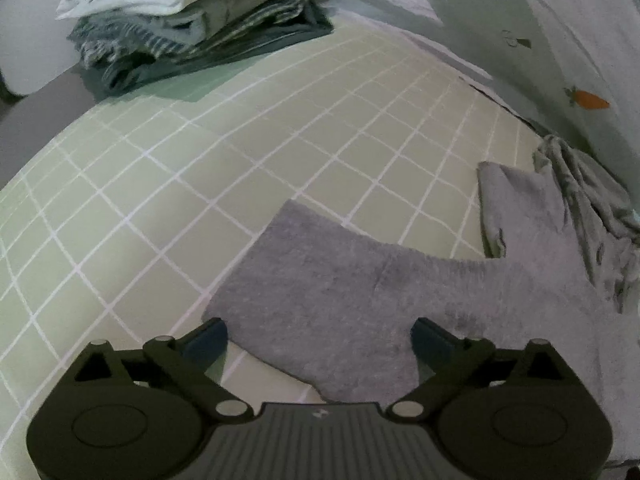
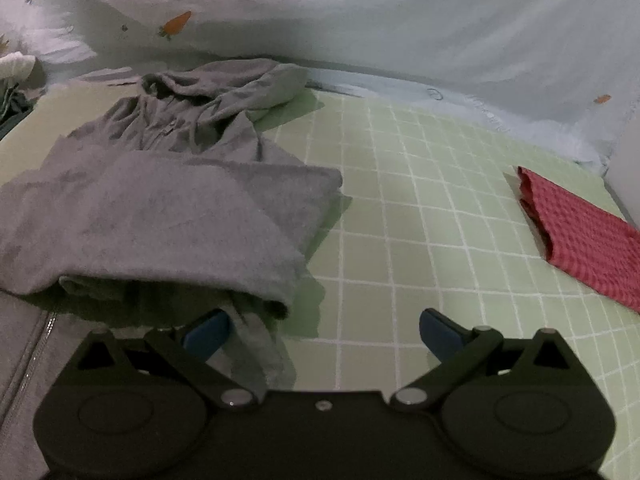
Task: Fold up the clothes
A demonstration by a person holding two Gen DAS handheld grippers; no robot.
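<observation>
Left gripper (image 1: 319,338): jaws spread wide, nothing pinched; the blue pads stand apart over the near edge of the grey hoodie.
Left pads (image 1: 208,340): one sits at the cloth's left edge over the sheet, the other (image 1: 430,338) over the grey fabric itself; contact cannot be told.
Right gripper (image 2: 326,334): jaws wide apart, nothing clamped.
Right fingers (image 2: 210,334): the left pad sits at a hanging fold of grey cloth under the folded sleeve; whether it touches is unclear. The other pad (image 2: 438,336) hangs over bare sheet.
Grey hoodie (image 2: 168,216): lies on the bed ahead and left of the right fingers, a sleeve folded across the body, its hood (image 2: 224,88) bunched at the far end; the zipper (image 2: 32,356) runs beside the left finger's linkage. In the left view the fabric (image 1: 360,288) stretches from between the pads off to the right.
Bed sheet (image 1: 160,200): pale green with a white grid, under everything.
Pile of folded clothes (image 1: 180,28): far ahead and left of the left fingers, well apart from the hoodie.
Red checked cloth (image 2: 580,232): folded, flat, far right of the right fingers.
Carrot-print quilt (image 2: 360,20): heaped along the far edge of the bed.
</observation>
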